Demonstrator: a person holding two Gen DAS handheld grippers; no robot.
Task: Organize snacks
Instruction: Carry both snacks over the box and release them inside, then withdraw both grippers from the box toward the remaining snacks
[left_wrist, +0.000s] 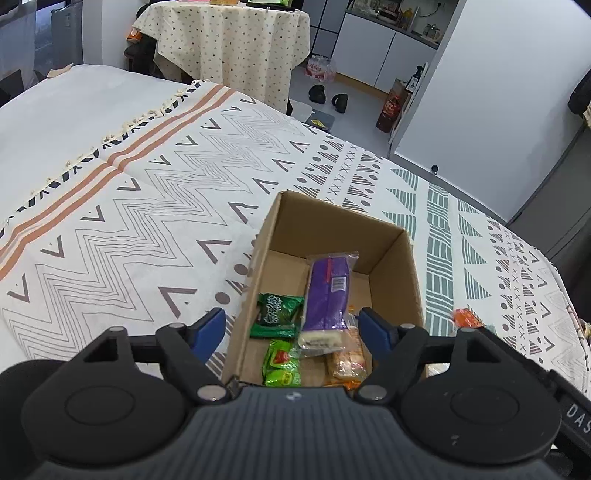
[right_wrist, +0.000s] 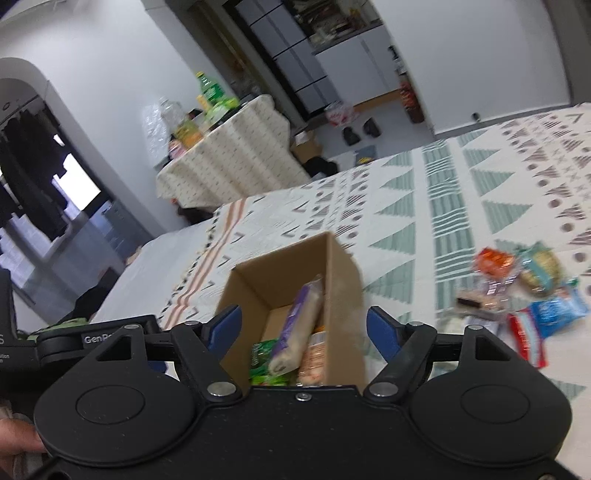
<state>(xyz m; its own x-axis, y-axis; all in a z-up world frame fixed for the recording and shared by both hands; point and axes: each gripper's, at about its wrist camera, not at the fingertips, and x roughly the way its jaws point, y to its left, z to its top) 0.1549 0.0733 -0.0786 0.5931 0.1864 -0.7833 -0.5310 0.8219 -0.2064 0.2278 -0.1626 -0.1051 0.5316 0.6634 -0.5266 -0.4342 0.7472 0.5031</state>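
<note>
An open cardboard box (left_wrist: 391, 254) (right_wrist: 343, 280) stands on the patterned bed cover. Inside it lie a long purple snack pack (left_wrist: 328, 295) (right_wrist: 297, 325), a dark green packet (left_wrist: 277, 310), a bright green packet (left_wrist: 281, 363) and an orange-beige biscuit pack (left_wrist: 347, 360) (right_wrist: 314, 356). My left gripper (left_wrist: 295, 325) hangs open just above the box's near end, nothing between its blue fingers. My right gripper (right_wrist: 304, 326) is also open and empty over the same box. A pile of loose snacks (right_wrist: 524, 295) lies on the cover to the right of the box.
An orange packet (left_wrist: 466, 318) peeks out right of the box in the left wrist view. The patterned cover (left_wrist: 166, 206) spreads wide to the left. Beyond the bed stand a cloth-draped table (left_wrist: 229, 40) with bottles (right_wrist: 210, 92) and kitchen cabinets. A hand (right_wrist: 18, 443) shows at lower left.
</note>
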